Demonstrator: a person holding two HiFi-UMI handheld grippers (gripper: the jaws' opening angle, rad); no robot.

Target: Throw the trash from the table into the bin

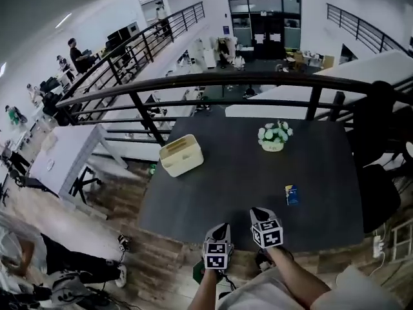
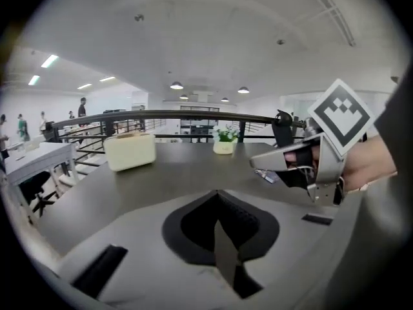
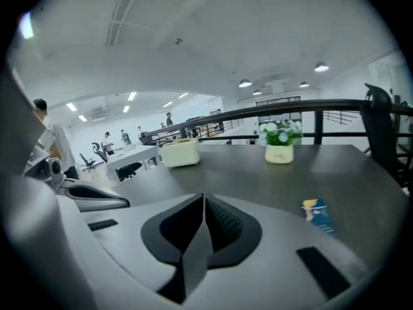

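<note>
Trash: small blue wrapper (image 1: 292,194), lying flat on the right part of the desk (image 1: 219,186). It is ahead of the claws and well apart from both.
Left claw (image 2: 218,202): jaws together, nothing between them. It hovers over the near edge of the desk.
Right claw (image 3: 202,205): jaws meet tip to tip, empty, just beside the left one.
Bin: none certain in any view. The cream box (image 1: 181,155) at the far left has a slotted top and may be a tissue box, not a bin; I cannot tell.
Risk, grasp: the wrapper is thin and flat on a hard top. Claws that open late or come in too shallow would likely skate over it or only nudge it.
Risk, edge: a push from the left would likely send the wrapper toward the right edge and off the desk.
Risk, overreach: the flower pot (image 1: 274,137) stands beyond the wrapper, and a long thrust could tip it.
Risk, clash: the claws sit close side by side, so a sideways swing by either could strike the other.
Risk, drop-off: a light wrapper in a weak pinch may flutter loose on the way to the bin.
</note>
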